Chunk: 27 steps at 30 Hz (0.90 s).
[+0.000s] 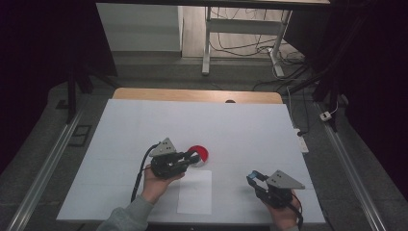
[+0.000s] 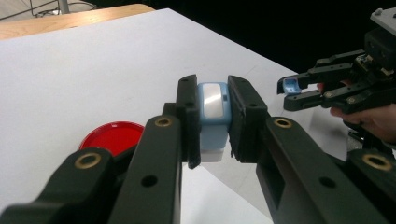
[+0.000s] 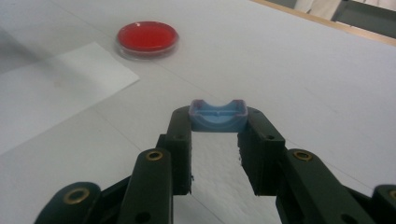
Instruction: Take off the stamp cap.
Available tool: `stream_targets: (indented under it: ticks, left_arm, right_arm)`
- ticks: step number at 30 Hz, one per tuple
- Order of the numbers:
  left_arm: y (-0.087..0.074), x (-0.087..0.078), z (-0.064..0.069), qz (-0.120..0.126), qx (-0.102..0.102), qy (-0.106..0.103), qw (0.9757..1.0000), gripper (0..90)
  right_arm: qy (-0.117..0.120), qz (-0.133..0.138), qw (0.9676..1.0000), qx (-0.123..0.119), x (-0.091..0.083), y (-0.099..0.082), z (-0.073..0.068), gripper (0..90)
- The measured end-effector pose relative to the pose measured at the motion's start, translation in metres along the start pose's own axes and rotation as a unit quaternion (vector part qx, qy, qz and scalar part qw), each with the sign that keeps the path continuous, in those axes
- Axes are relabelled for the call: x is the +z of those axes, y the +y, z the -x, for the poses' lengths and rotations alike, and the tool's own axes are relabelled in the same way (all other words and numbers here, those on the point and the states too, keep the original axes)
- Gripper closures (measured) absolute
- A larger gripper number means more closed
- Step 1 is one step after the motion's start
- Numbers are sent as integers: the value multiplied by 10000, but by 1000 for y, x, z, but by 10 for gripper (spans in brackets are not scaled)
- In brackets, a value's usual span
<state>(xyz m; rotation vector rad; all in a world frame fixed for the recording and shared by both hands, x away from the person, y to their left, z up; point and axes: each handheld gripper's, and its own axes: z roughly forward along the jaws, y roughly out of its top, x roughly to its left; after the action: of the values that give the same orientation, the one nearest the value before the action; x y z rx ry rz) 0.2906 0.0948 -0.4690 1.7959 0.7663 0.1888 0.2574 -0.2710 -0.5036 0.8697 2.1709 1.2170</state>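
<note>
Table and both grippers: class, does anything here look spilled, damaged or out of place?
Nothing stands out. The red dish sits flat, the paper sheet lies flat beside it, and each gripper grips a blue piece squarely: left gripper, right gripper.

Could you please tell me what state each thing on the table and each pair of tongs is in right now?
Left tongs: shut on the blue block.
Blue block: held upright above the table.
Right tongs: shut on the blue cap.
Blue cap: held at the tips, hollow side up.
Red dish: flat on the table, untouched.
Sheet of paper: lying flat.
</note>
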Motion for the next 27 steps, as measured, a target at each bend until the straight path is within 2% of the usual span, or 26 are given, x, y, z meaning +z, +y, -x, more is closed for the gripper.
stream_targets:
  ticks: [4, 8, 15, 21, 27]
  left_arm:
    - [0, 1, 0, -22, 14, -3, 10000, 757]
    - [0, 1, 0, -39, 9, 5, 10000, 756]
    - [1, 0, 1, -92, 121, 75, 9999, 756]
    - [3, -2, -1, -124, 184, 149, 9996, 756]
    - [3, -2, -5, -146, 176, 186, 9996, 756]
  right_arm:
    - [-88, 25, 9999, 127, -9, -5, 8, 653]
    - [-118, 13, 9998, 177, -9, -7, 12, 653]
    - [-88, -32, 9999, 60, -4, -5, 8, 653]
    - [-56, -12, 10000, 52, -3, -5, 7, 652]
    - [-58, -39, 10000, 32, -3, -4, 8, 652]
